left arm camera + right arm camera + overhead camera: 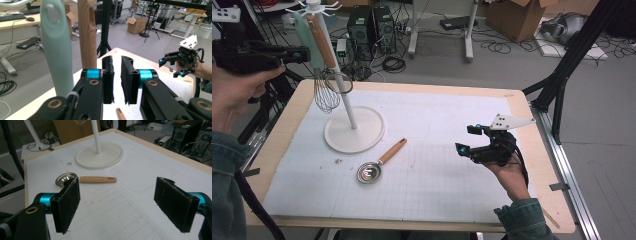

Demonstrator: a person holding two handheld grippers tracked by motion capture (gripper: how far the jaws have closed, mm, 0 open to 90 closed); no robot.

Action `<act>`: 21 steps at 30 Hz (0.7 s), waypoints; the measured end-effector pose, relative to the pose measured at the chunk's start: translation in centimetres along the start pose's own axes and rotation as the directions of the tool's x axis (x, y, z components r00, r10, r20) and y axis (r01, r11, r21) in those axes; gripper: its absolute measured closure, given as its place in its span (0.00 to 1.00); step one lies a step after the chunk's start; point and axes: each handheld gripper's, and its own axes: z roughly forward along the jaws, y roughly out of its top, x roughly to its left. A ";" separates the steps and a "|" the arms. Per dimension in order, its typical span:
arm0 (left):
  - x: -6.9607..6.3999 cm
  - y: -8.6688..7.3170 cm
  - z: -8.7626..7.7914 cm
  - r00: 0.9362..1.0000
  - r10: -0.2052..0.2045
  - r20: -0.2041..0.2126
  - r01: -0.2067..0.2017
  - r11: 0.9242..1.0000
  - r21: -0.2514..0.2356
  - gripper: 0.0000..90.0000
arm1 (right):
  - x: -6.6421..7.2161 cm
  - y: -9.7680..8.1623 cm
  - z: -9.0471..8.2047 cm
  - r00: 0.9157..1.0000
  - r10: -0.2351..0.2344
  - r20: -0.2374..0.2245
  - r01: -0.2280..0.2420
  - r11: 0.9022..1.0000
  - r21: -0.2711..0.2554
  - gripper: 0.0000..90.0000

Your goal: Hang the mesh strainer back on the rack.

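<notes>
Utensils hang from the white stand (353,131) at the table's far left corner: a mint-green spatula (56,47), a wooden-handled whisk (326,90), both just ahead of the left gripper (117,80). The left gripper view shows its jaws drawn narrow, a slim gap between the pads and nothing in it, with the spatula handle and wooden handle close beyond; the hooks at the top are cut off there. From the high view the left gripper (287,54) is dark and partly cut by the frame edge, so its jaws are hard to read. On the white mat (447,200) lies a strainer spoon (378,163) with a wooden handle, near the stand's base. The right gripper (122,202) hovers over the mat with jaws wide and empty; its bowl is partly hidden behind the left pad.
</notes>
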 end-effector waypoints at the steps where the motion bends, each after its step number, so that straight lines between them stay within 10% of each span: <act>1: -0.1 0.1 0.0 1.000 0.002 0.000 -0.002 1.000 0.001 0.93 | 0.0 -0.1 0.0 1.000 0.002 0.001 -0.002 1.000 0.000 0.22; 21: -1.5 2.6 0.8 1.000 0.025 0.006 -0.025 1.000 -0.004 0.99 | -0.3 -0.6 -0.7 1.000 0.007 0.009 -0.007 1.000 -0.007 0.22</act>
